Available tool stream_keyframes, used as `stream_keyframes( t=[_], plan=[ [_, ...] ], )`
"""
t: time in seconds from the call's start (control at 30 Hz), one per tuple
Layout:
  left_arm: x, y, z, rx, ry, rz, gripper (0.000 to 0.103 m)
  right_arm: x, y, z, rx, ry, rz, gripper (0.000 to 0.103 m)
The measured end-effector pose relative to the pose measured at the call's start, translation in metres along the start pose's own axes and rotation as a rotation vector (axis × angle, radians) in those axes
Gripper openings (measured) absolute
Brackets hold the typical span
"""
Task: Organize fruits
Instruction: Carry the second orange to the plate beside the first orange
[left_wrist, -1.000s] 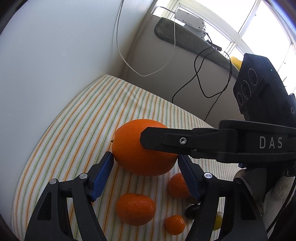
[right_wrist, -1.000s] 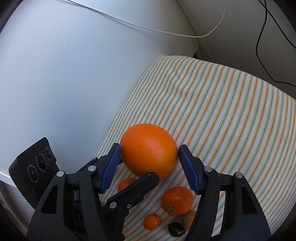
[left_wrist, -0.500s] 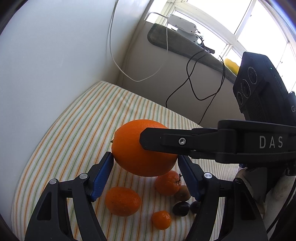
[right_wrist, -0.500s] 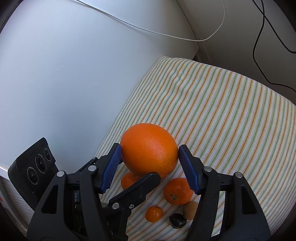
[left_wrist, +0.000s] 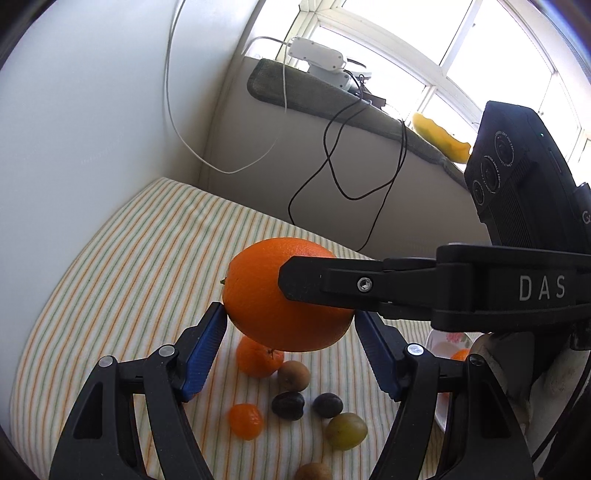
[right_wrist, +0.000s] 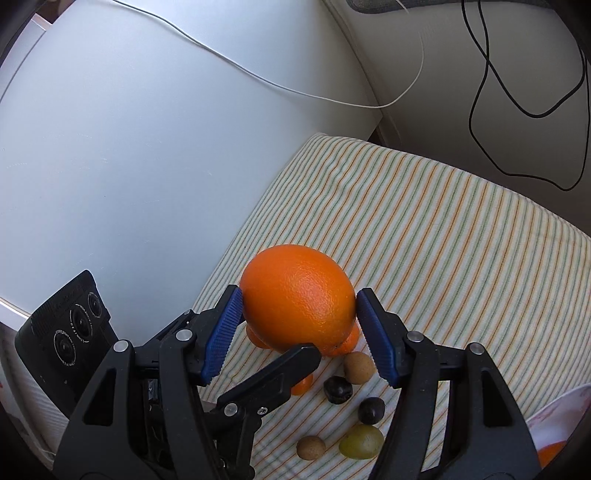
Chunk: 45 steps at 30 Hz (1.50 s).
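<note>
Orange (left_wrist: 280, 295) and fat, the big fruit sits sideways, squeezed by both pairs of half-open fingers (left_wrist: 207, 343) (right_wrist: 223, 330), above the small fruits.

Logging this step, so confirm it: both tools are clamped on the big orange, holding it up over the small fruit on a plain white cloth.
Wrong in one detail: the cloth is striped in orange and green, not plain white, as the right wrist view shows. Otherwise yes: the left tool and the right tool clamp the big orange above the small fruit.
</note>
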<state>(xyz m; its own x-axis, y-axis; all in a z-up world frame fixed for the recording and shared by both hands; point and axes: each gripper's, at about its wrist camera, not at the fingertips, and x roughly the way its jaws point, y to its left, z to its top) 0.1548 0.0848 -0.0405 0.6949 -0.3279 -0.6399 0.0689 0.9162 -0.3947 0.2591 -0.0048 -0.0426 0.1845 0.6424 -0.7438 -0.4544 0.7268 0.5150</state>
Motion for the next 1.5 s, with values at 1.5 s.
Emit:
stream_keyframes(
  t=[1.5],
  plan=[
    [0.037, -0.208, -0.042, 0.255, 0.119, -0.247, 0.072, -0.197, -0.118, -0.113, 0.149, -0.172, -0.161, 0.067]
  ],
)
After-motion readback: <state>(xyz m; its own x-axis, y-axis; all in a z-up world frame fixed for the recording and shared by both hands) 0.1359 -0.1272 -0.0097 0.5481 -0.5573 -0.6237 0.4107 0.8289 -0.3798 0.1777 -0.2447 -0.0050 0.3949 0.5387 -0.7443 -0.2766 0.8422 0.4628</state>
